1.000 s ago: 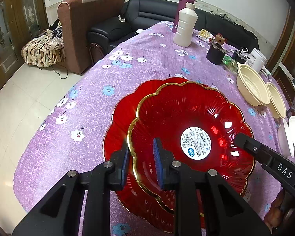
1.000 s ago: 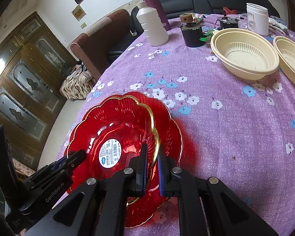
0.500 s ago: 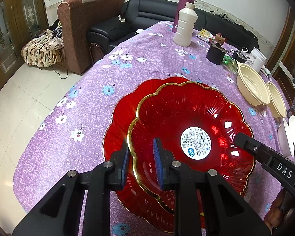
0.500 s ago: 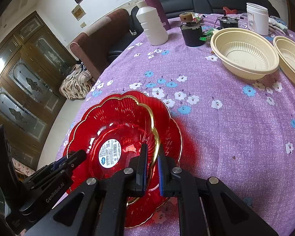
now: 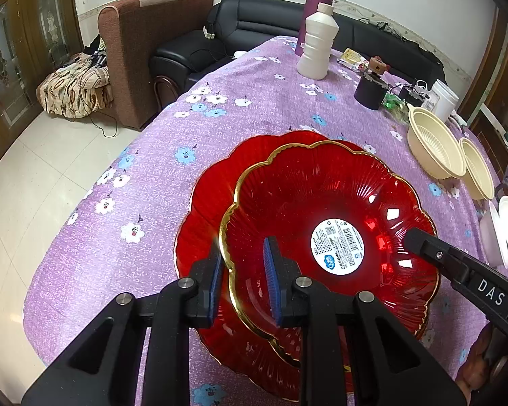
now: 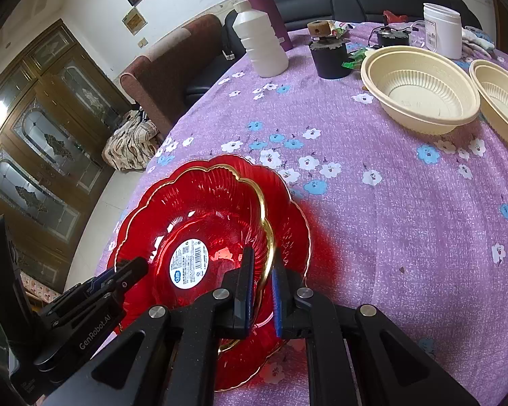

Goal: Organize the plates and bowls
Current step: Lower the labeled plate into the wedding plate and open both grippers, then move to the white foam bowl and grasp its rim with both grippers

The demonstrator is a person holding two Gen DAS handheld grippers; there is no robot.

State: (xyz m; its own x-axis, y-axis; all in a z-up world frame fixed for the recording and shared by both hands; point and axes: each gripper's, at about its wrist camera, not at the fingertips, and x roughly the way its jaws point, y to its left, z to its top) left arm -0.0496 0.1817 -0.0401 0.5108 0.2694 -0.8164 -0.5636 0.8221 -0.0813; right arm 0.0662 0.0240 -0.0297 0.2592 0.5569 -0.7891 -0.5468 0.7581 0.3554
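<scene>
- Purple flowered tablecloth [image 6: 372, 223] was noted over a table in a sitting room, sofas behind.
- Two red plates were seen near the table's edge: a top plate [image 5: 325, 209] with gilt rim, nested on a bottom plate [image 5: 206, 209].
- Left gripper [image 5: 242, 279] was seen straddling the top plate's rim, one pad outside, one inside; a gap showed, so it was judged spread, not clamping.
- Right gripper [image 6: 261, 286] was set across the opposite rim, pads close on either side; whether the rim was actually pinched could not be told.
- Step in hand was judged as seating the top plate on the bottom one; the stack looked off-centre.
- Next move was judged to call for a release on both sides, or a small nudge to centre the stack, then attention to the bowls.
- Two cream bowls [image 6: 420, 91] were noted side by side, well apart from the plates, both empty.
- White dishes [image 5: 506, 233] were glimpsed at the far right; contents could not be told.
- White bottle [image 6: 262, 40], purple flask [image 6: 262, 3] and dark pot [image 6: 332, 57] were recorded at the far end.
</scene>
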